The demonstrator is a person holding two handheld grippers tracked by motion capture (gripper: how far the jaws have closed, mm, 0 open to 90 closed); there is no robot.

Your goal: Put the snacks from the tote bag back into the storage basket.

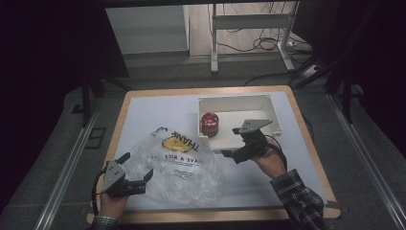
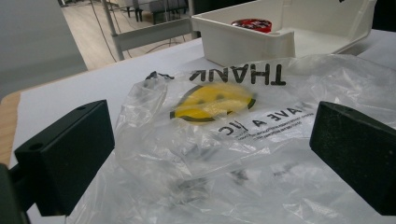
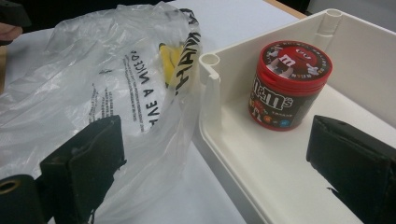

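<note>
M&M's tub (image 3: 288,84) upright in white bin (image 1: 268,103), crumpled plastic bag (image 1: 179,163) beside; both hand-held grippers wide open, empty.

Your bag (image 1: 177,163) is thin clear plastic, crinkly and shiny; the bin (image 1: 268,108) looks like smooth matt white plastic; the candy tub (image 3: 287,84) is glossy; table (image 1: 143,115) top matt white, wood edging.

We count one crumpled clear plastic bag (image 1: 177,165) printed with a yellow smiley, one white rectangular plastic bin (image 1: 268,106), and one red-lidded dark candy jar (image 1: 209,124) on one white-topped counter (image 1: 143,115).
</note>
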